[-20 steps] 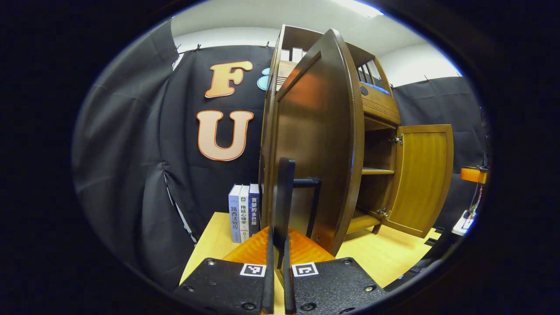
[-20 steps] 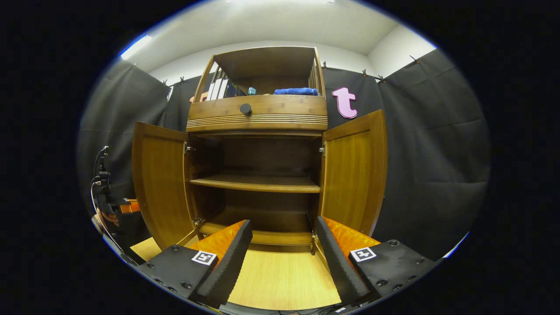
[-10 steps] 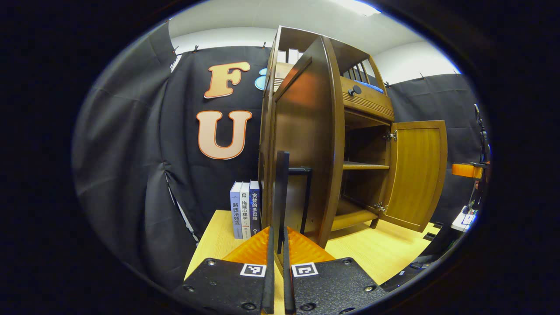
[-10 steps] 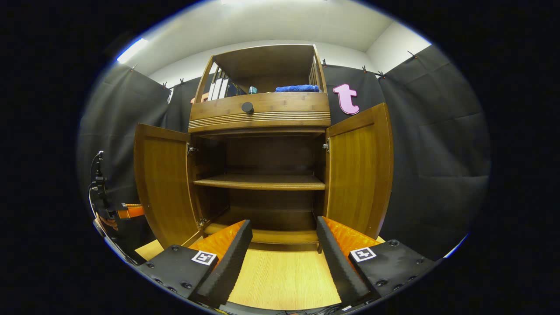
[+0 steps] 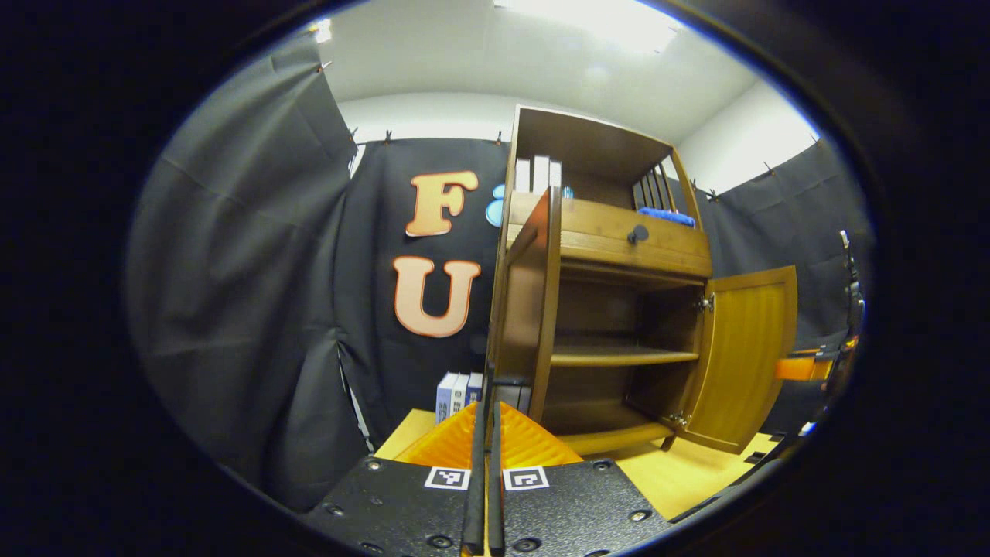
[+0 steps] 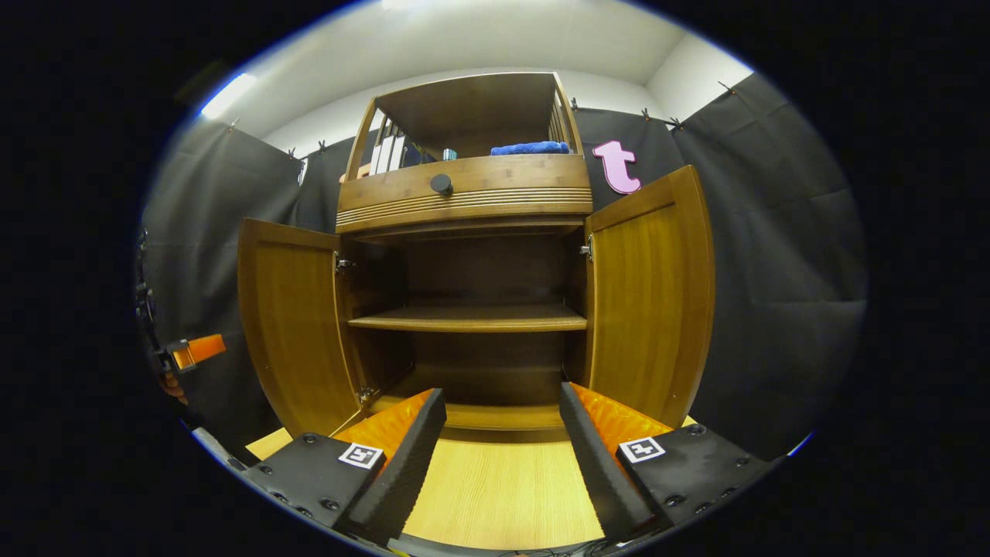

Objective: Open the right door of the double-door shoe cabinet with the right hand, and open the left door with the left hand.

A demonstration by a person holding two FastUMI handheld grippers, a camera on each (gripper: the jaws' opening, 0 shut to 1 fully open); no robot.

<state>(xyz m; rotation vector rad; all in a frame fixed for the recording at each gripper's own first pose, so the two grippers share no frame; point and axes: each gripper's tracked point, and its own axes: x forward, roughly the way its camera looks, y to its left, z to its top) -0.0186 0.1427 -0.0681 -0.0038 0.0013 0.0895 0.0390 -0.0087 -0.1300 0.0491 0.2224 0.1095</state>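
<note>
The wooden shoe cabinet (image 6: 464, 197) stands on a light table with both doors swung out. In the right gripper view the left door (image 6: 286, 325) and right door (image 6: 650, 286) flank the bare inner shelf (image 6: 464, 317). My right gripper (image 6: 501, 394) hangs open in front of the cabinet, holding nothing. In the left gripper view the left door (image 5: 530, 309) appears nearly edge-on, its black handle (image 5: 510, 381) just beyond my left gripper (image 5: 487, 394), whose fingers are pressed together. The right door (image 5: 746, 356) stands open at the far side.
Several books (image 5: 458, 391) stand on the table (image 6: 503, 487) left of the cabinet. Above the doors is a drawer with a round knob (image 6: 442, 183); books and a blue cloth (image 6: 534, 147) sit on top. Black cloth walls surround the booth.
My left gripper has backed away from the left door, so the cabinet looks smaller and its handle no longer sits between the fingers. The right gripper has barely moved.
</note>
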